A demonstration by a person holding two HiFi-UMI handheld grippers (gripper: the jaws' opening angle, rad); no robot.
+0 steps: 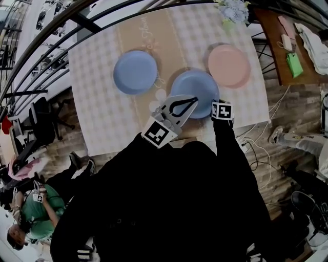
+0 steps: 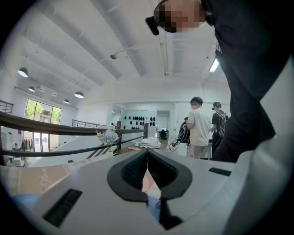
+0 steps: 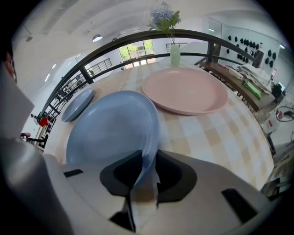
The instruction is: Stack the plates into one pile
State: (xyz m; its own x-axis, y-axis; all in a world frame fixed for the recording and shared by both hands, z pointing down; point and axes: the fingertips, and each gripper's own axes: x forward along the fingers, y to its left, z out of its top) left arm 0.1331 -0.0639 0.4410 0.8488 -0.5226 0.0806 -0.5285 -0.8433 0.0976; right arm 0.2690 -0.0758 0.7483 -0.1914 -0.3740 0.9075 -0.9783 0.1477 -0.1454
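Note:
Three plates lie on the checkered table [image 1: 102, 128]: a blue plate [image 1: 135, 71] at the left, a second blue plate [image 1: 195, 87] near the front edge, and a pink plate [image 1: 229, 65] at the right. My right gripper [image 1: 219, 104] reaches the near blue plate's front rim. In the right gripper view that plate [image 3: 110, 131] has its rim between the jaws of the right gripper [image 3: 148, 153], and the pads close on it. The pink plate [image 3: 186, 89] lies just beyond. My left gripper [image 1: 195, 99] hovers over the near plate's front edge; its jaws [image 2: 147, 153] meet with nothing between them.
A vase of flowers [image 1: 233, 10] stands at the table's far right corner, behind the pink plate. A wooden side table [image 1: 292, 51] with cloths stands to the right. A railing runs along the far side. Two people [image 2: 200, 128] stand in the room beyond.

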